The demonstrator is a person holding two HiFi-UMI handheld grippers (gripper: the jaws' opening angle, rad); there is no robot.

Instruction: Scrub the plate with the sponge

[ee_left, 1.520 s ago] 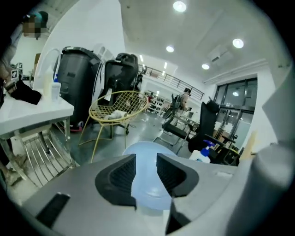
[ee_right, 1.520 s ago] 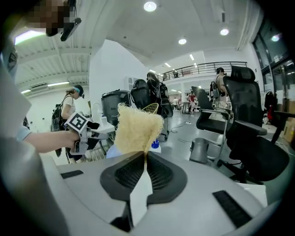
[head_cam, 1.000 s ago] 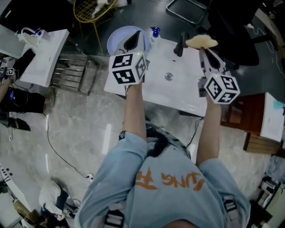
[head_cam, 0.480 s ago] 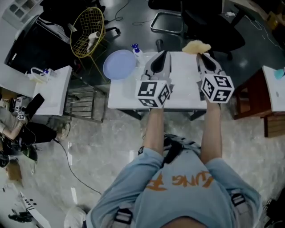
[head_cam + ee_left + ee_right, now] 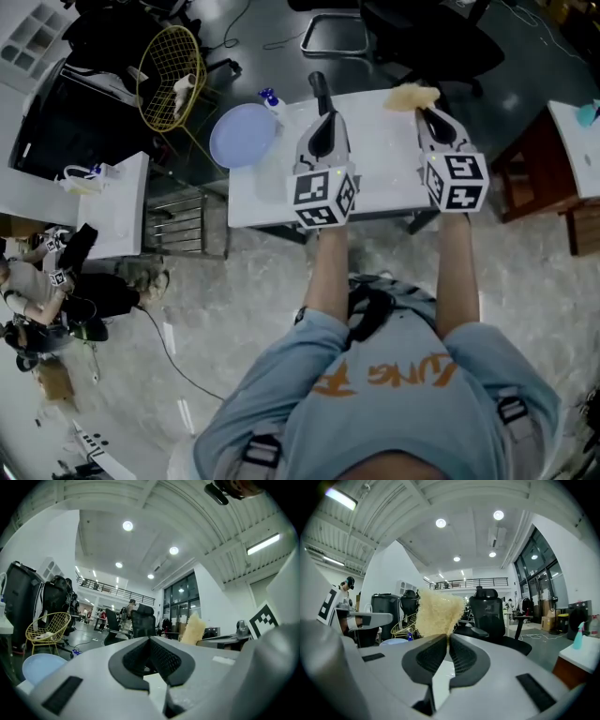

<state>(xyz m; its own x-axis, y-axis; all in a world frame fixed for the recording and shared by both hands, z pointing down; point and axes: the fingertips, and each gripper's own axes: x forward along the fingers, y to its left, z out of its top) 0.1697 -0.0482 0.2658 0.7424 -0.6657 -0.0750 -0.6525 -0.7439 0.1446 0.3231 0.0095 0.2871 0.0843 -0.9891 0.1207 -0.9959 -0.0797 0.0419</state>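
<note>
Status: approach step, sponge in hand, no scrubbing yet.

Far left: plate (image 5: 244, 134) lies flat at the far left corner of the table (image 5: 384, 164), nothing touching it. I can't tell whether it overhangs the edge. Spray bottle (image 5: 271, 100) stands just beside its right rim.

Left gripper (image 5: 324, 120): right of the plate, near it but apart. Jaws are together with nothing between them. A black post (image 5: 318, 87) stands just past its tip.

Right gripper (image 5: 432, 114): over the table's right side, jaws pinched on the near edge of the sponge (image 5: 412, 96), which sticks out ahead of the tips. The sponge is well apart from the plate, with your left gripper between the two.

Pose: both forearms reach straight out in front of you, roughly parallel. Both grippers point about level, away from you over the table, marker cubes facing up.

My read of the next move:
- **Right gripper:** swing it leftward across the table and tip it down, so the sponge face meets the plate and the jaw tips don't.
- **Left gripper:** it sits in that path, so shift it first. I'd spread its jaws and take the plate's near rim, or press down on it, so the plate doesn't skate off the corner under scrub load.
- **Spray bottle:** it looks close enough to get knocked.
- **Sponge grip:** it looks shallow, so keep pressure moderate or the sponge may peel out.
</note>
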